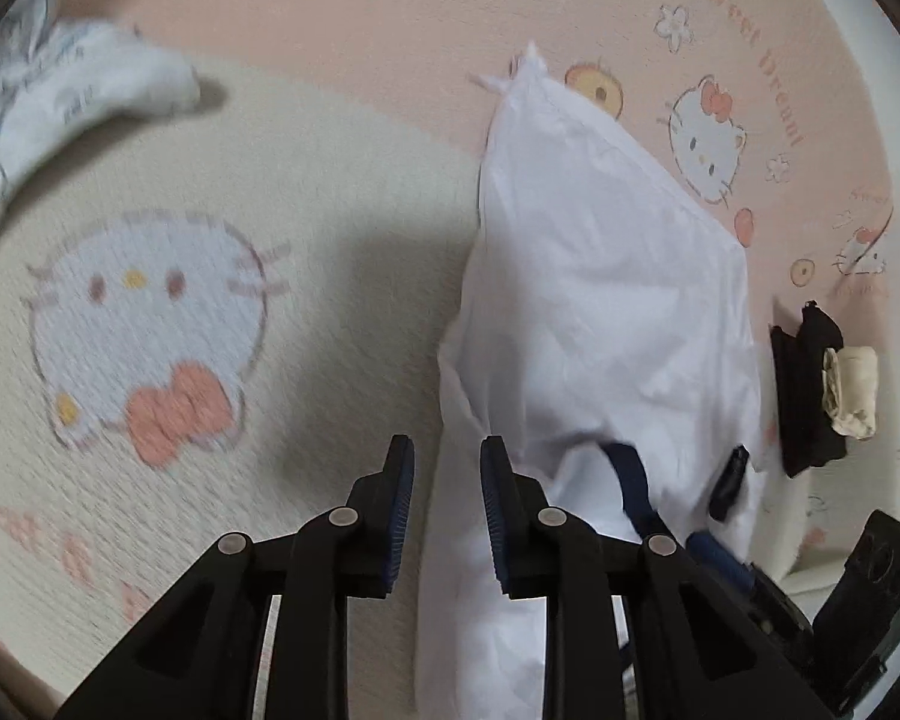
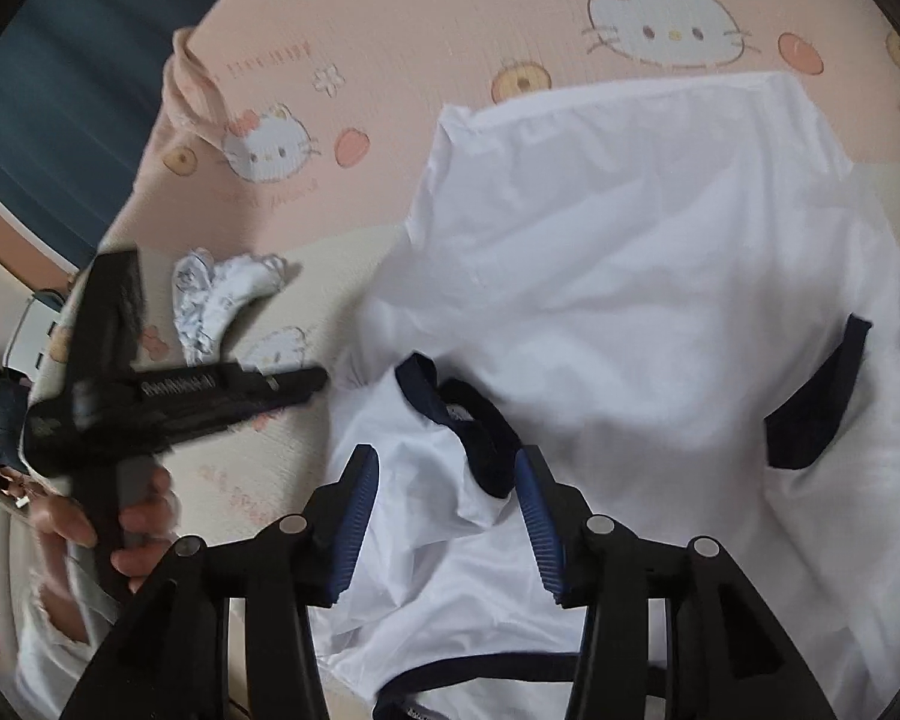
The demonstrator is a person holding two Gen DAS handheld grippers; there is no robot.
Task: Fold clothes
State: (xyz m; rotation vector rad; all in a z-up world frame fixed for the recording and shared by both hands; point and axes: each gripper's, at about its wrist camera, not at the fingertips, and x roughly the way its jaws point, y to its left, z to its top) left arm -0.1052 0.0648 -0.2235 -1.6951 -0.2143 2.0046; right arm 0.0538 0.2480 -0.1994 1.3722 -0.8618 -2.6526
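Note:
A white shirt (image 1: pixel 600 300) with navy trim lies spread on a pink cartoon-cat bed sheet (image 1: pixel 390 18). My left gripper (image 1: pixel 447 468) is open at the shirt's left edge. A strip of white cloth lies between and under its fingers, with sheet showing beside one pad. In the right wrist view the shirt (image 2: pixel 630 252) fills the middle. My right gripper (image 2: pixel 447 471) stands open just above the navy collar (image 2: pixel 462 414), its pads clear of the cloth. A navy sleeve cuff (image 2: pixel 816 408) lies to the right. The left gripper (image 2: pixel 309 387), held by a hand (image 2: pixel 138 516), points at the shirt's side.
A crumpled white printed garment (image 1: pixel 60 102) lies at the far left of the sheet, also seen as a small garment (image 2: pixel 222 294). A black folded item (image 1: pixel 804 384) with a cream bundle (image 1: pixel 852 384) sits right of the shirt. The bed's edge and a blue curtain (image 2: pixel 60 90) lie left.

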